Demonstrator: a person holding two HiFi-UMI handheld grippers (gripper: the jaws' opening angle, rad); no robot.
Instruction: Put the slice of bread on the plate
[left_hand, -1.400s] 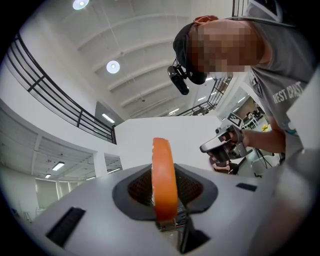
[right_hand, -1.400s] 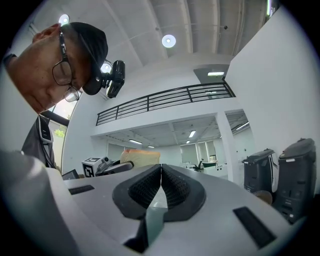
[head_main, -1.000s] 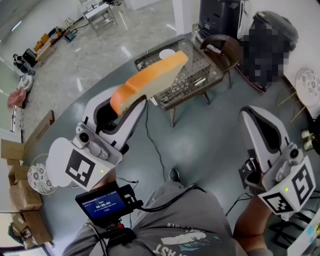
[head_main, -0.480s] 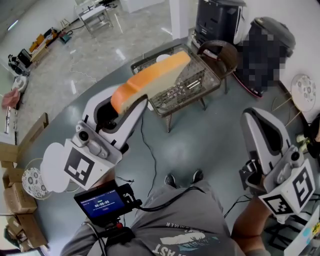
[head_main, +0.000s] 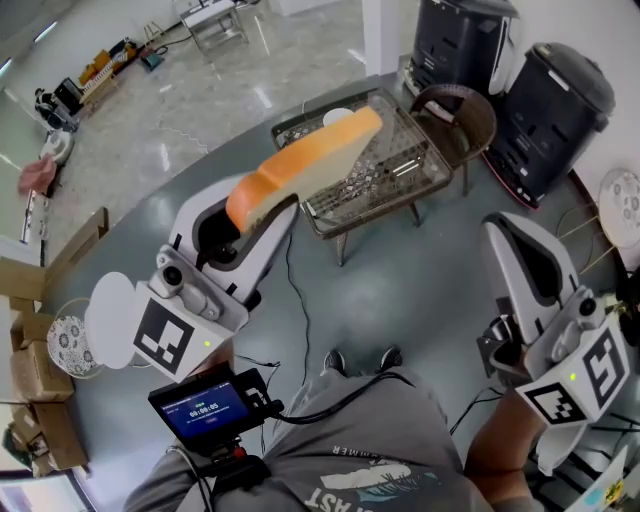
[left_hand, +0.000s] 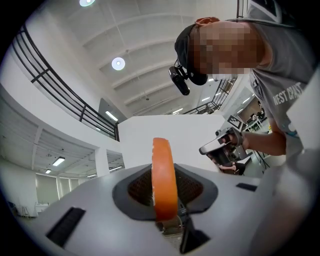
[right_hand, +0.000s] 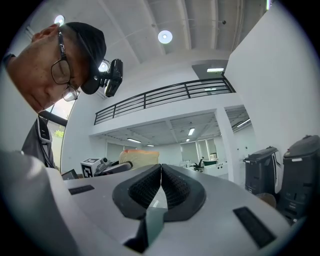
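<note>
Since a second ago the wire table (head_main: 345, 213) has come nearer in the head view and both shoes (head_main: 336, 360) now show on the grey floor (head_main: 420, 290), while the two grippers sit at much the same spots in the picture. Closest in, a small lit screen (head_main: 204, 409) hangs at the person's chest. The left gripper (head_main: 262, 218) is held out ahead, pointing forward and a little upward, its jaws partly closed and pressing on the crust end of the slice of bread (head_main: 305, 168), which stands edge-on between them. The slice juts forward and up, in the air in front of the table's near left corner. The right gripper (head_main: 505, 232) is held out level on the other side, well apart from it, with its jaws together on nothing. Farther off, a white plate (head_main: 337, 117) lies on the table, partly hidden behind the bread. Two black bins (head_main: 560, 110) stand beyond the table.
</note>
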